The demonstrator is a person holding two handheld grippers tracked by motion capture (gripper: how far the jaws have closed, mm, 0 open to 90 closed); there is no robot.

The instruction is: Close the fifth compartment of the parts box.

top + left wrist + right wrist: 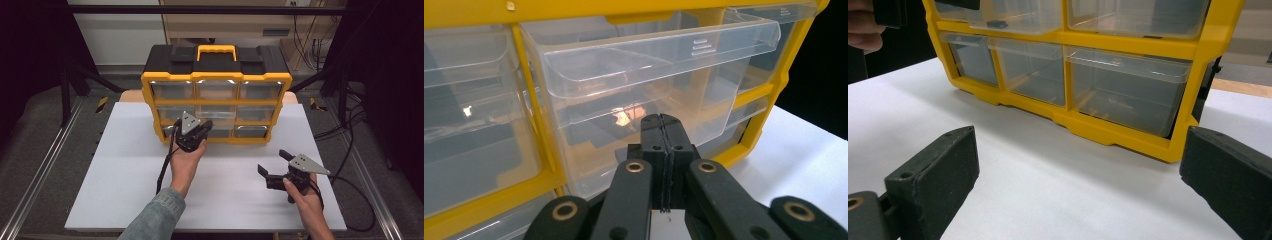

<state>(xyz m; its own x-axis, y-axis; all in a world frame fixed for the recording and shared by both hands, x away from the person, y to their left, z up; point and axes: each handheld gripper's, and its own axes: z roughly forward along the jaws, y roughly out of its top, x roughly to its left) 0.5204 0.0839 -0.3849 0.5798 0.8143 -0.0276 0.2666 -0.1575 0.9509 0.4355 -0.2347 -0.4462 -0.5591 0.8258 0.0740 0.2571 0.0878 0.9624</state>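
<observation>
With your left hand-held gripper (663,131) closed against the clear drawer (649,85) of the yellow organizer (216,102), push squarely inward, keeping your open right hand-held gripper (272,162) clear.

Drawer (634,90) juts out directly ahead of the closed left gripper (663,131), blocking it. Bare table (1048,185) lies ahead of the open right gripper (1073,185).

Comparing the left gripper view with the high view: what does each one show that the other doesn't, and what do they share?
Left gripper view alone: the left gripper's jaws pressed together at a clear drawer that sticks out from its slot.
High view alone: the black lid and yellow handle, the right gripper with jaws apart, both hands.
Both: the yellow organizer, the white table.
</observation>
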